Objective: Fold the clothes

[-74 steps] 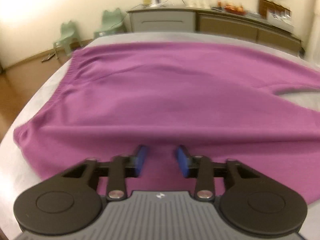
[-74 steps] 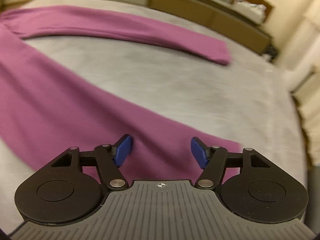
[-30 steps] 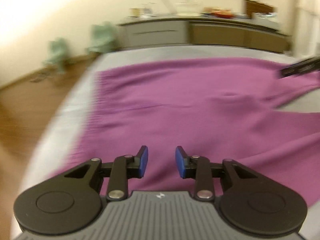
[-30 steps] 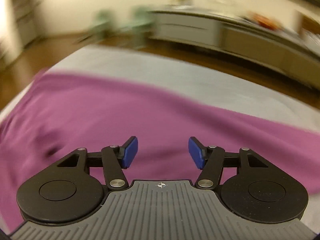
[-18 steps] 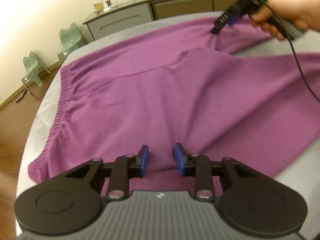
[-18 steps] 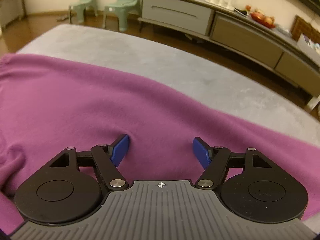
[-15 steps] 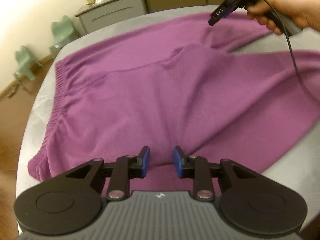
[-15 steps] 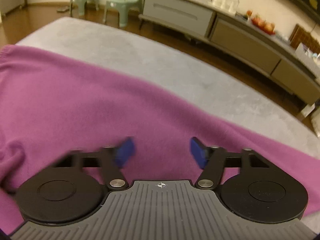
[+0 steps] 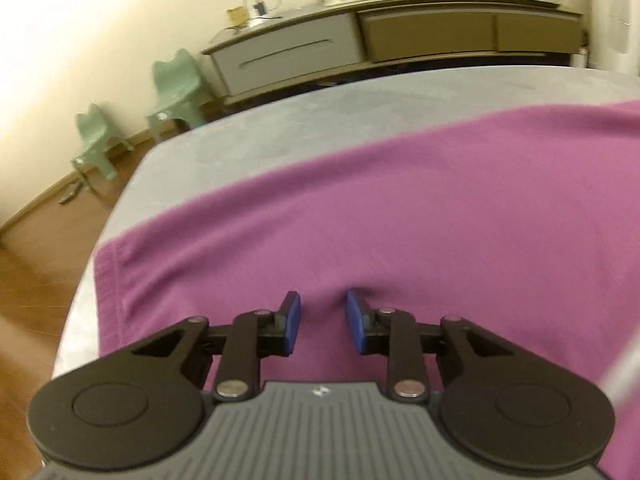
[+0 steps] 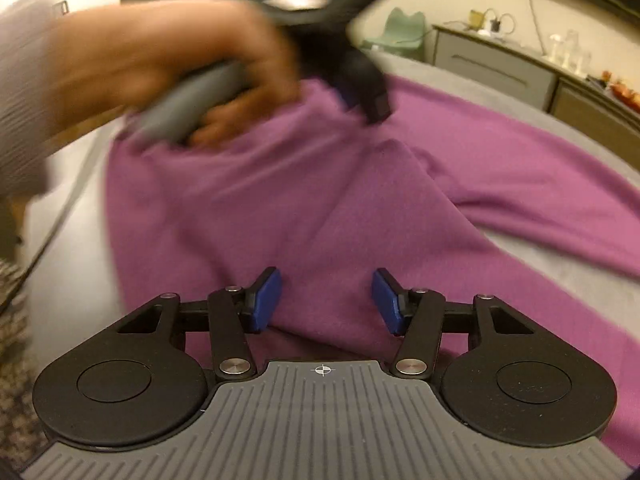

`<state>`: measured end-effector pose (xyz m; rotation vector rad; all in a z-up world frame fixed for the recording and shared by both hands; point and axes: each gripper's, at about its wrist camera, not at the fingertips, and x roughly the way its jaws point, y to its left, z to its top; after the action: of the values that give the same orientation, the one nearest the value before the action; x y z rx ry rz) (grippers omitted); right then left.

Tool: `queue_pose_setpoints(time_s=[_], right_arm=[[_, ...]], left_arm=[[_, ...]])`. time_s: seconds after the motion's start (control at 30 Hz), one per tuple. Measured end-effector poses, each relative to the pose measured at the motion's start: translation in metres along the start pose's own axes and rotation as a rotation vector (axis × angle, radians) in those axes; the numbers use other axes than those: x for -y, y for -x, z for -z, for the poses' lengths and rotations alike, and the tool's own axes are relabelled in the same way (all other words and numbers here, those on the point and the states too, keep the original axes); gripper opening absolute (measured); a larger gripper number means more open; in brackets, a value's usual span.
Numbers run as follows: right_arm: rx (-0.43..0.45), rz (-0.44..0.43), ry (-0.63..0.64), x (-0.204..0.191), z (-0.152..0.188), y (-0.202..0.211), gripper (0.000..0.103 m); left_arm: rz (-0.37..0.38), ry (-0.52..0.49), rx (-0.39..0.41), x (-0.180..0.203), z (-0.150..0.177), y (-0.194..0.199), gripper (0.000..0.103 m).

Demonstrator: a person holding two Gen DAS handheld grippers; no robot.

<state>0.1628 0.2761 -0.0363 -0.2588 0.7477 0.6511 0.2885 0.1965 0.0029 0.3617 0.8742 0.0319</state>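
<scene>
Right claw: your right gripper (image 10: 326, 300) hangs with its blue pads (image 10: 264, 300) spread wide and nothing between them; purple cloth lies under the gap, not pinched.

Left claw: your left gripper (image 9: 323, 322) has its pads (image 9: 291, 320) drawn fairly close but a clear gap remains. A small pucker of fabric sits just ahead of that gap; it does not look clamped.

Garment: the purple trousers (image 10: 320, 208) lie spread on the grey bed (image 9: 280, 128). From the right gripper, one leg runs off to the right and a second leg lies beyond it, with a strip of grey between them. The ribbed waistband (image 9: 106, 276) is to the left of the left gripper, near the bed's edge.

What changed: half a second ago the left wrist camera looked across the whole garment from its near side; now it sits over the cloth close to the waistband, facing the sideboard (image 9: 380, 36). The right wrist camera has swung from the far leg to the crotch area, and your left hand (image 10: 172, 68) with its handle now shows blurred beyond the right gripper.

Meaning for the fold: both claws appear newly positioned, neither has a hold yet, so no fold has begun.

Far side: two green chairs (image 9: 176, 84) stand beyond the bed.
</scene>
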Motion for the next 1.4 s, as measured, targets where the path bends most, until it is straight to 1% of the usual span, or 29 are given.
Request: queue_pose_setpoints(time_s=[0.07, 0.1, 0.13, 0.17, 0.23, 0.27, 0.37, 0.4, 0.43, 0.5, 0.6, 0.63, 0.67, 0.7, 0.73, 0.8, 0.87, 0.9, 0.93, 1.0, 1.07, 1.1, 1.13, 1.17, 1.2, 1.23, 1.27, 1.33, 1.4], right_arm=[[-0.003, -0.016, 0.005, -0.007, 0.004, 0.004, 0.055], [-0.009, -0.026, -0.004, -0.005, 0.005, 0.007, 0.054], [-0.006, -0.035, -0.026, 0.000, 0.004, 0.014, 0.048], [0.019, -0.036, -0.044, 0.005, 0.005, 0.028, 0.048], [0.076, 0.001, -0.032, 0.013, 0.010, 0.054, 0.052], [0.082, 0.034, -0.023, 0.017, 0.017, 0.062, 0.052], [0.032, 0.100, -0.045, 0.036, 0.044, 0.066, 0.052], [0.001, 0.103, -0.071, 0.042, 0.051, 0.062, 0.052], [-0.021, 0.094, -0.085, 0.043, 0.061, 0.063, 0.053], [-0.027, 0.063, -0.073, 0.033, 0.076, 0.077, 0.055], [-0.085, -0.047, -0.053, 0.033, 0.082, 0.092, 0.060], [-0.101, -0.074, -0.053, 0.036, 0.080, 0.094, 0.054], [-0.096, -0.062, -0.065, 0.046, 0.076, 0.096, 0.053], [-0.074, -0.010, -0.083, 0.061, 0.076, 0.097, 0.054], [-0.058, 0.057, -0.103, 0.081, 0.078, 0.099, 0.055], [-0.053, 0.201, -0.141, 0.119, 0.087, 0.107, 0.055], [-0.094, 0.344, -0.176, 0.162, 0.108, 0.120, 0.055], [-0.110, 0.382, -0.211, 0.181, 0.122, 0.131, 0.056], [-0.113, 0.397, -0.260, 0.199, 0.138, 0.146, 0.066], [-0.123, 0.410, -0.373, 0.236, 0.170, 0.175, 0.077], [-0.125, 0.447, -0.463, 0.272, 0.203, 0.205, 0.081], [-0.129, 0.489, -0.511, 0.289, 0.213, 0.217, 0.081], [-0.131, 0.519, -0.577, 0.305, 0.219, 0.228, 0.077], [-0.123, 0.545, -0.616, 0.315, 0.222, 0.237, 0.061], [-0.097, 0.561, -0.609, 0.315, 0.218, 0.240, 0.056], [-0.066, 0.569, -0.586, 0.310, 0.213, 0.241, 0.059], [-0.043, 0.553, -0.558, 0.303, 0.208, 0.239, 0.058], [-0.024, 0.463, -0.485, 0.281, 0.193, 0.223, 0.058], [-0.017, 0.367, -0.403, 0.254, 0.167, 0.195, 0.058]], left_arm=[[-0.013, -0.006, -0.029, -0.001, -0.006, 0.000, 0.027], [-0.008, 0.015, -0.034, -0.005, -0.004, 0.007, 0.027], [-0.003, 0.048, -0.026, -0.011, 0.000, 0.018, 0.027], [0.019, 0.080, 0.001, -0.018, 0.009, 0.034, 0.027], [0.083, 0.120, 0.050, -0.030, 0.038, 0.069, 0.034], [0.105, 0.127, 0.057, -0.035, 0.055, 0.083, 0.034], [0.099, 0.104, -0.012, -0.050, 0.116, 0.099, 0.033], [0.084, 0.099, -0.039, -0.055, 0.136, 0.101, 0.032], [0.060, 0.113, -0.038, -0.063, 0.154, 0.103, 0.033], [0.000, 0.158, -0.037, -0.083, 0.173, 0.109, 0.033], [-0.112, 0.148, -0.074, -0.101, 0.181, 0.113, 0.033], [-0.152, 0.143, -0.092, -0.101, 0.179, 0.115, 0.028], [-0.197, 0.128, -0.097, -0.097, 0.175, 0.118, 0.025], [-0.214, 0.110, -0.074, -0.090, 0.171, 0.125, 0.025], [-0.197, 0.097, -0.040, -0.081, 0.166, 0.133, 0.026], [-0.129, 0.064, -0.013, -0.063, 0.161, 0.142, 0.029], [-0.081, 0.028, -0.013, -0.047, 0.159, 0.146, 0.030], [-0.086, 0.016, -0.046, -0.044, 0.161, 0.139, 0.030], [-0.096, 0.017, -0.075, -0.045, 0.166, 0.131, 0.030], [-0.117, 0.034, -0.069, -0.053, 0.171, 0.126, 0.030], [-0.161, 0.042, -0.093, -0.060, 0.170, 0.124, 0.032], [-0.182, 0.040, -0.113, -0.060, 0.167, 0.124, 0.033], [-0.201, 0.034, -0.132, -0.057, 0.164, 0.125, 0.030], [-0.226, 0.026, -0.136, -0.051, 0.159, 0.130, 0.026], [-0.208, 0.026, -0.107, -0.040, 0.154, 0.142, 0.025], [-0.152, 0.032, -0.064, -0.027, 0.149, 0.156, 0.025], [-0.096, 0.038, -0.020, -0.014, 0.144, 0.171, 0.025], [0.061, 0.020, 0.034, 0.025, 0.134, 0.195, 0.028], [0.183, -0.031, 0.048, 0.071, 0.127, 0.205, 0.028]])
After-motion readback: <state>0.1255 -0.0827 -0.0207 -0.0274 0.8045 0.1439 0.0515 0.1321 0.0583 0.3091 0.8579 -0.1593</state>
